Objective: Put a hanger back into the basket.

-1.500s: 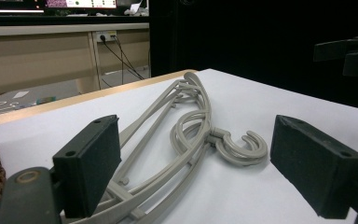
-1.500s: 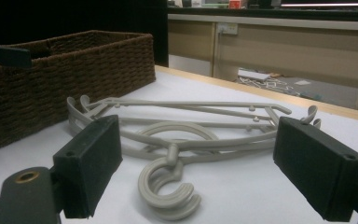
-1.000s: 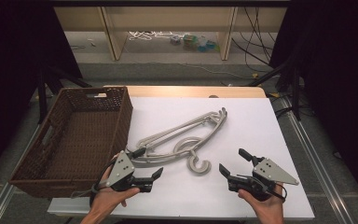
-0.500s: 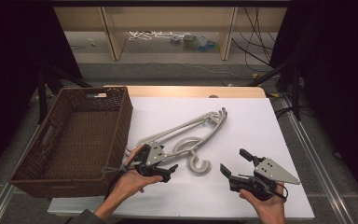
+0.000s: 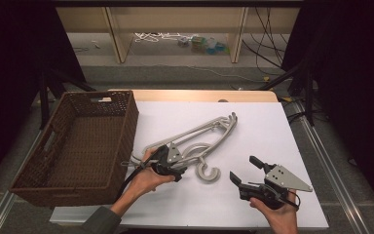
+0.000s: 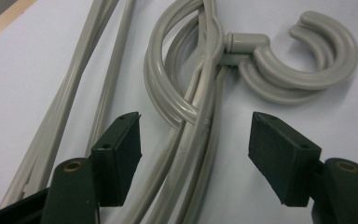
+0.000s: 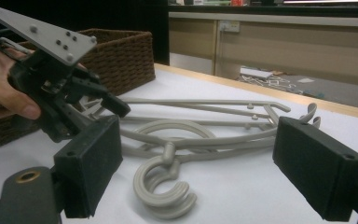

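Stacked grey plastic hangers [image 5: 209, 129] lie on the white table [image 5: 268, 126], their hooks [image 5: 208, 174] pointing toward the front edge. My left gripper [image 5: 177, 166] is down over the hangers' lower end, next to the hooks. In the left gripper view it [image 6: 196, 128] is open, with the jaws on either side of the hanger bars [image 6: 200, 140] and not touching them. To the right of the hooks, my right gripper [image 5: 243, 169] is held open and has nothing in it. In the right gripper view its jaws [image 7: 198, 130] frame the hooks [image 7: 163, 186] and the left gripper [image 7: 107, 100].
A brown wicker basket [image 5: 126, 117] stands at the table's left, close to the hangers' left ends. A wooden strip [image 5: 199, 95] runs along the far table edge. Bare white surface lies right of the hangers and along the front.
My left gripper has moved up and right from the table's front left onto the hangers. The right gripper has stayed in place, open.
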`<action>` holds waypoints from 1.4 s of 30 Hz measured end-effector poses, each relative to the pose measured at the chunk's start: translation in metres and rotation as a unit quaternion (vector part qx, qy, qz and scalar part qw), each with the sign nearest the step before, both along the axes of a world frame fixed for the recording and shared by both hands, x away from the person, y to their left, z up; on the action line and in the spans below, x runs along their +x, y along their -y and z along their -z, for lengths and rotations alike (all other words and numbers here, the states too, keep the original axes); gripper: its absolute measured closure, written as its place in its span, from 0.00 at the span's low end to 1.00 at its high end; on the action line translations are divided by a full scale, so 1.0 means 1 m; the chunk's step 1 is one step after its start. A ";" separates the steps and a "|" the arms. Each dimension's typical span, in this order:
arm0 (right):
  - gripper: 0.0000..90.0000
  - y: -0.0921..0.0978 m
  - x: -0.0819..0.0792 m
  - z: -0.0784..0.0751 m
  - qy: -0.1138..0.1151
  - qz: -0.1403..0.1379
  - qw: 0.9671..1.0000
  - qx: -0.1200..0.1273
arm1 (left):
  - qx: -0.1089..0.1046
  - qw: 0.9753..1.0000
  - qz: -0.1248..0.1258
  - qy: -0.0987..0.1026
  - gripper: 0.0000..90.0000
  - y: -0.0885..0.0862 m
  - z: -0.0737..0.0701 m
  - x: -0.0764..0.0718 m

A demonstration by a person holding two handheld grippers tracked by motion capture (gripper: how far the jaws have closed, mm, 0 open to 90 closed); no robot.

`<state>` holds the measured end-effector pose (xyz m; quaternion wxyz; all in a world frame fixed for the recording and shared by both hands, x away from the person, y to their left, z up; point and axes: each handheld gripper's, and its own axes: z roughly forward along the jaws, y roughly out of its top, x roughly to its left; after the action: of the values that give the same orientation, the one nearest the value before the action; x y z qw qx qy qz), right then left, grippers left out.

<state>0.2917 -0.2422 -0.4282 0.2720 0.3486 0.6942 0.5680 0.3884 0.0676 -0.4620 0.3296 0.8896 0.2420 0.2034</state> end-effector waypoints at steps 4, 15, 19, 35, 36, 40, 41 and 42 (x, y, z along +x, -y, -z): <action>0.18 0.000 0.000 0.000 -0.001 0.002 1.000 -0.002 | 0.009 1.000 0.000 -0.002 0.42 0.003 0.006 0.004; 0.19 0.000 0.001 0.001 -0.001 -0.005 1.000 -0.001 | 0.009 1.000 -0.001 -0.016 0.61 0.005 0.012 0.014; 0.19 0.000 0.001 0.001 -0.001 -0.006 1.000 -0.001 | 0.014 1.000 0.008 -0.022 0.67 0.010 0.011 0.014; 0.20 0.001 0.002 0.001 -0.005 -0.011 1.000 -0.002 | 0.024 0.998 0.044 -0.026 0.84 0.005 -0.001 0.020; 0.20 0.001 0.002 0.001 -0.005 -0.009 1.000 -0.001 | 0.027 0.998 0.047 -0.023 0.84 0.004 -0.003 0.021; 0.20 0.001 0.002 0.001 -0.004 -0.009 1.000 0.000 | 0.012 0.999 0.046 -0.017 0.85 0.003 -0.008 0.020; 0.20 0.001 0.001 0.001 -0.007 -0.007 1.000 -0.003 | 0.007 0.999 0.046 -0.016 0.85 0.003 -0.010 0.020; 0.20 0.000 0.002 0.001 0.001 -0.008 1.000 0.006 | 0.002 0.999 0.047 -0.015 0.86 0.003 -0.011 0.020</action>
<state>0.2940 -0.2425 -0.4295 0.2657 0.3447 0.6930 0.5748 0.4081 0.0647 -0.4514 0.3336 0.9034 0.2049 0.1750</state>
